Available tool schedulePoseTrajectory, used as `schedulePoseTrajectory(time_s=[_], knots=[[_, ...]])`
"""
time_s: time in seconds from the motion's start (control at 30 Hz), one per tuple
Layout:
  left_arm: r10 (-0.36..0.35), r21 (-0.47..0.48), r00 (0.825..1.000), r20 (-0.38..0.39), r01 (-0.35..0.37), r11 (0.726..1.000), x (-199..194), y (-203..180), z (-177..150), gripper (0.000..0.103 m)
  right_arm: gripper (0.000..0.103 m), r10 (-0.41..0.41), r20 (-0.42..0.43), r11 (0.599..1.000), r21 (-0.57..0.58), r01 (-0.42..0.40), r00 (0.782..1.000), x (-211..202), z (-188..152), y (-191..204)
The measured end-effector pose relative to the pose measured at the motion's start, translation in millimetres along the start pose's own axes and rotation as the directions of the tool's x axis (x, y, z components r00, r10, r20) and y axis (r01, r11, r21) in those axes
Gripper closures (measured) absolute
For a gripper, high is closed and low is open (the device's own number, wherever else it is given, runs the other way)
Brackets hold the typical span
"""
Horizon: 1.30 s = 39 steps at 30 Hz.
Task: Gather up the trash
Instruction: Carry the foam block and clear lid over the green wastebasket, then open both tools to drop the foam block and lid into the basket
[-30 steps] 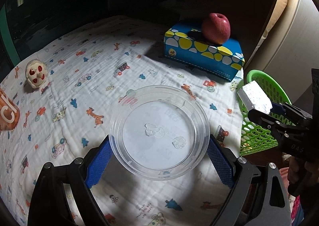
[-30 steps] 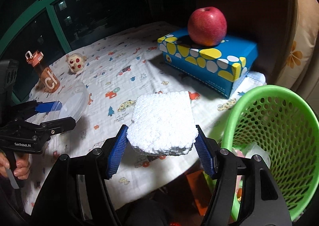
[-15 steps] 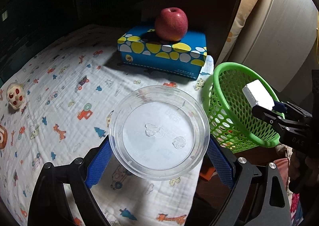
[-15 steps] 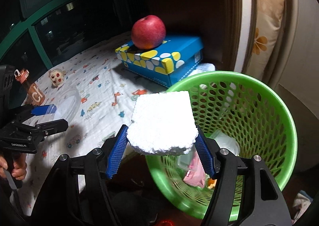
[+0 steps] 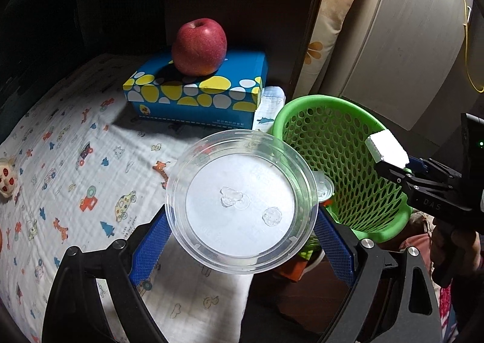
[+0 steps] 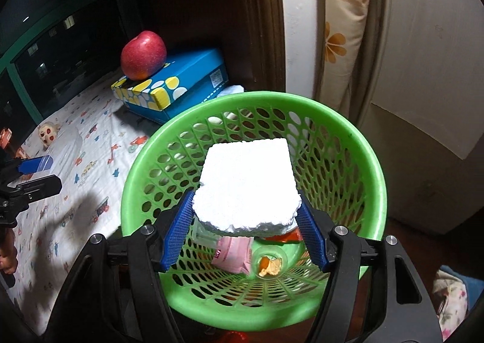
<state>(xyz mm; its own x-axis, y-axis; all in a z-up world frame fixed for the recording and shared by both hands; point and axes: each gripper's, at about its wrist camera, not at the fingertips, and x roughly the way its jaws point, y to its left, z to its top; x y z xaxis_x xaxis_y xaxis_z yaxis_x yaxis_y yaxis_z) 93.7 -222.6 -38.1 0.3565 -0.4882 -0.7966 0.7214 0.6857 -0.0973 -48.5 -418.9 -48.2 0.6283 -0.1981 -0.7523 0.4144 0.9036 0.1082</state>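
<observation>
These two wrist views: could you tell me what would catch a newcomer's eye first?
The bright green perforated plastic basket fills the right wrist view, with a white foam block clamped in the right gripper above it. In the left wrist view, a clear round plastic lid sits in the left gripper, and a red apple rests on a blue spotted tissue box.

Each gripper is a black frame of two angled arms ending in blue, finely ribbed pads. On the left gripper silver round-headed screws sit at the arm joints, at about 7 and 5 o'clock in its own view. The right gripper has the same silver screws. Seen from the left camera, its black side bears pale letters and a small green light at 3 o'clock.
</observation>
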Motion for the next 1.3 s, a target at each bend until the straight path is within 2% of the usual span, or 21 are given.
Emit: schedulePoseTrajectory(time_s=[0.1, 0.23, 0.77, 1.3], knots=[[-0.01, 0.013, 1.0, -0.001, 0.01, 1.0, 3, -10, 6, 0.015, 0.036, -0.009, -0.008, 1.0, 0.014, 0.009, 1.0, 2, -1, -9], [-0.021, 0.036, 1.0, -0.002, 0.021, 0.999, 7, -22, 13, 0.015, 0.029, -0.016, -0.008, 1.0, 0.025, 0.016, 1.0, 2, -1, -16], [-0.052, 0.08, 0.998, -0.024, 0.054, 0.995, 31, -61, 34, 0.015, 0.025, -0.016, 0.016, 0.999, 0.051, 0.015, 1.0, -17, -6, -36], [-0.087, 0.099, 0.993, -0.079, 0.095, 0.991, 68, -92, 43, 0.015, 0.022, -0.015, 0.051, 0.995, 0.096, 0.01, 0.999, -42, -16, -58]])
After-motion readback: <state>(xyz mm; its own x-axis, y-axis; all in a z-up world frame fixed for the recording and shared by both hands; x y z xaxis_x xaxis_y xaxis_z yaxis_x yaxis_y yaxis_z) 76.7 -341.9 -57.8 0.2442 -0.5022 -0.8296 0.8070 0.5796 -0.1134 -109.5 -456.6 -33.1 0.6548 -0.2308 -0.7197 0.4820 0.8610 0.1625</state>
